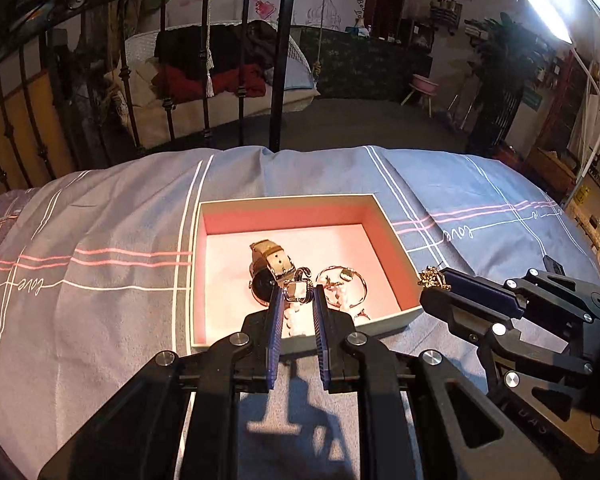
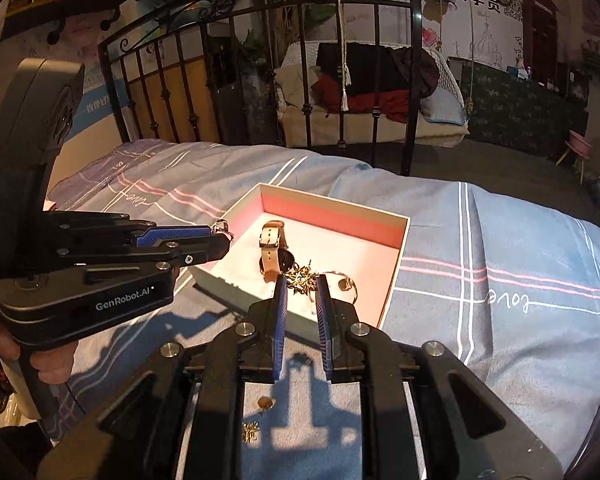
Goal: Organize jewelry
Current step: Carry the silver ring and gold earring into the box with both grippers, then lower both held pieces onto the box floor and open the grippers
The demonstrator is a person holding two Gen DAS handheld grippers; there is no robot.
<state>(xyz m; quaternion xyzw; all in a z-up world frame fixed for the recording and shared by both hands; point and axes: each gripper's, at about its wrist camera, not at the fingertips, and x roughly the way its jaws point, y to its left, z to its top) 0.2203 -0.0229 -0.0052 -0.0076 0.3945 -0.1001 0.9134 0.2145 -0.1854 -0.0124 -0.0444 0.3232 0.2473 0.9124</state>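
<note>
Pinching a gold chain (image 2: pixel 300 278) between right fingers (image 2: pixel 281 300).

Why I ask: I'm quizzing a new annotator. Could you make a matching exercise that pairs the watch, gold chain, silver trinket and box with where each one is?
Things:
1. watch
2. gold chain
3. silver trinket
4. box

Places:
A. resting on the blue bedspread
B. pinched in the right gripper
C. lying inside the box
D. pinched in the left gripper

Pairs: 1-C, 2-B, 3-D, 4-A
</note>
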